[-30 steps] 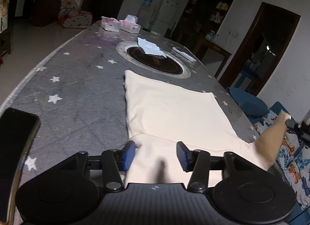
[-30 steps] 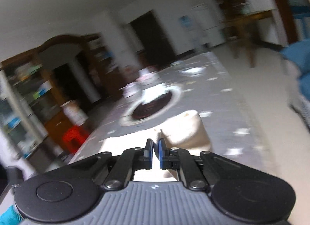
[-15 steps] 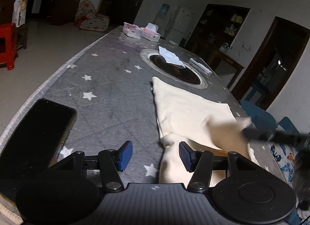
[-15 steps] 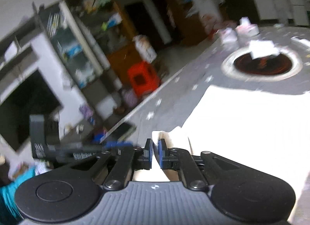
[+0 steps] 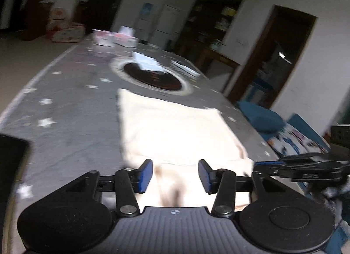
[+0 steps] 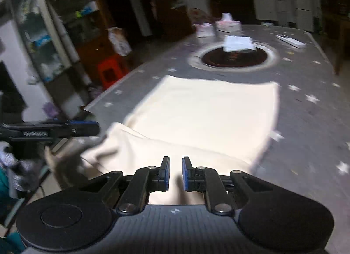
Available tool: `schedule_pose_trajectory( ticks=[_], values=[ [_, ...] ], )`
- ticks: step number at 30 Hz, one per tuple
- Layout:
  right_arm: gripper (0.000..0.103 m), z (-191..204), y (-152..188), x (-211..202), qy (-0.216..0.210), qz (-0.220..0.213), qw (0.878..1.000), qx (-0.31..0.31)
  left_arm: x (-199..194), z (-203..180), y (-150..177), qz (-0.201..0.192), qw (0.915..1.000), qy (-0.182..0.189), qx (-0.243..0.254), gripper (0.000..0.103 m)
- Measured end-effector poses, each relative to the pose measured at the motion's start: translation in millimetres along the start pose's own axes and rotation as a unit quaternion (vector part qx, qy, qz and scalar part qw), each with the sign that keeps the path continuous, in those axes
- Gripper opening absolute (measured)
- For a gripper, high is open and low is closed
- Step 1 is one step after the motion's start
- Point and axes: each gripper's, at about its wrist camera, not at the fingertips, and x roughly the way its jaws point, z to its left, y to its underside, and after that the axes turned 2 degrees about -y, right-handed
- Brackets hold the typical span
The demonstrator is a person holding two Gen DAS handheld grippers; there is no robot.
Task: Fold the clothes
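Hovering over the near hem of one cream garment (image 5: 175, 131), lying flat on the star-patterned tablecloth (image 5: 70, 109) just short of the round dark hotplate (image 5: 153, 77). Holding the left gripper (image 5: 174, 176) wide apart with nothing between its pads, and the right gripper (image 6: 174, 174) parted by only a narrow gap, also gripping nothing. Judging the step as taking up the rumpled near edge: best done by pinching each near corner squarely, lifting both evenly, and carrying the edge toward the far hem without dragging the lower layer. Counting one garment, two grippers, two tissue boxes (image 6: 227, 25) at the far end, one sheet of white paper (image 6: 238, 43) on the hotplate.
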Motion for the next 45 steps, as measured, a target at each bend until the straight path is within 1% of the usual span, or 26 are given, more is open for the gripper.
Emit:
schedule_pose_trajectory(
  ticks=[1,3,6,8,11,13,14,16,18,21,25,28,31,34,37,39,42,43,45],
  values=[
    [0.012,-4,4,-2,0.009,0.001,1.0,0.003,6,-5,1,0.006,0.9999,0.006,0.007,0.04],
    [0.012,-12,10,-6,0.024,0.001,1.0,0.007,17,-14,2,0.019,0.9995,0.016,0.019,0.039],
    [0.012,-17,13,-8,0.032,-0.008,0.999,0.008,31,-21,2,0.032,0.9988,0.023,0.028,0.039],
    [0.012,-19,10,-2,0.04,-0.012,0.999,0.006,38,-23,3,0.038,0.9986,0.021,0.03,0.039],
    [0.013,-27,12,7,0.058,-0.008,0.998,0.008,46,-16,6,0.049,0.9983,0.006,0.031,0.037],
    [0.013,-32,14,11,0.074,-0.003,0.997,0.012,47,-9,9,0.053,0.998,-0.007,0.034,0.025],
    [0.013,-33,14,10,0.074,-0.004,0.997,0.012,45,-6,10,0.053,0.998,-0.009,0.035,0.025],
    [0.013,-33,12,7,0.077,-0.008,0.997,0.009,39,-4,8,0.053,0.998,-0.01,0.033,0.025],
    [0.017,-26,9,4,0.081,-0.017,0.996,-0.013,37,-7,5,0.046,0.998,-0.014,0.042,0.025],
    [0.021,-15,3,7,0.068,-0.024,0.997,-0.035,38,-9,0,0.039,0.998,-0.017,0.047,0.025],
    [0.022,-8,0,26,0.056,-0.017,0.997,-0.045,49,-4,0,0.046,0.9976,-0.027,0.044,0.025],
    [0.024,-9,2,37,0.064,-0.004,0.997,-0.046,49,3,0,0.049,0.9977,-0.03,0.036,0.023],
    [0.025,-6,2,28,0.062,-0.009,0.997,-0.053,34,-2,-1,0.039,0.9977,-0.025,0.049,0.024],
    [0.026,3,9,15,0.054,-0.006,0.996,-0.073,31,-8,8,0.05,0.9964,-0.02,0.066,0.024],
    [0.027,12,21,10,0.043,0.009,0.995,-0.092,28,-14,17,0.062,0.9945,-0.015,0.082,0.026],
    [0.031,18,30,11,0.047,0.019,0.992,-0.114,26,-18,23,0.07,0.9931,-0.012,0.093,0.026],
    [0.031,28,40,6,0.063,0.021,0.986,-0.155,19,-21,26,0.067,0.9924,-0.012,0.102,0.027],
    [0.032,31,40,1,0.062,0.019,0.985,-0.162,14,-22,26,0.065,0.992,-0.012,0.107,0.029],
    [0.035,35,41,-9,0.058,0.017,0.983,-0.174,4,-24,26,0.062,0.9907,-0.015,0.12,0.031]
  ],
)
